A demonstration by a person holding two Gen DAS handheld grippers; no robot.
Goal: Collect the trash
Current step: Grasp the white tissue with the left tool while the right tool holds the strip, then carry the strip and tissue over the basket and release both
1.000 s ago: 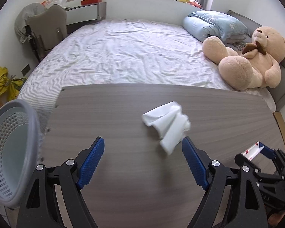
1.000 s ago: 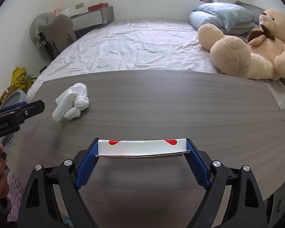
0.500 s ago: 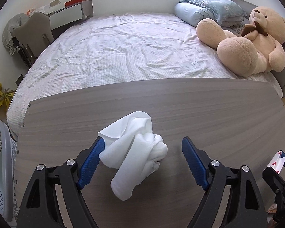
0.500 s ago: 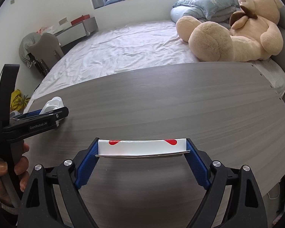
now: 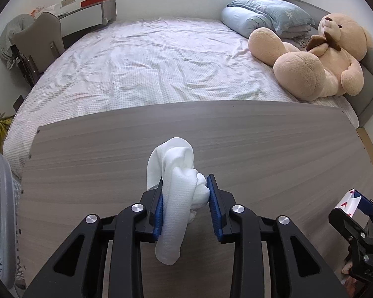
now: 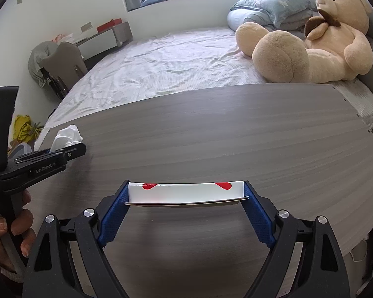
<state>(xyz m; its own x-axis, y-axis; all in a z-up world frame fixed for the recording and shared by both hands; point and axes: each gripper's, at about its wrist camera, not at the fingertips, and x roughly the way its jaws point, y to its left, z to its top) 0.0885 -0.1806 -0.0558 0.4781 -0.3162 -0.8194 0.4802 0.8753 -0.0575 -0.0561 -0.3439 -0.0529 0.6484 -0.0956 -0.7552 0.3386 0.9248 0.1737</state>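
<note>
Left hand-held gripper (image 5: 184, 198) is clamped on the crumpled white tissue (image 5: 176, 188) at centre frame, low over the grey wood-grain desk (image 5: 261, 154). Right hand-held gripper (image 6: 186, 196) grips a flat white red-marked packet (image 6: 186, 192). Next, I'd guess: carry both to the grey mesh basket (image 5: 0, 211), lower left.

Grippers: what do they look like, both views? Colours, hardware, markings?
Left gripper and right gripper match: black plastic linkage arms, silver round bolts, blue textured finger pads. White "GenRobot.AI" lettering runs along the left gripper's side. No cables or sleeve are clearly visible.

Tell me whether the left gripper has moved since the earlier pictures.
Yes. In the left wrist view, the left gripper advanced over the wooden table to the white tissue and shut on it.
</note>
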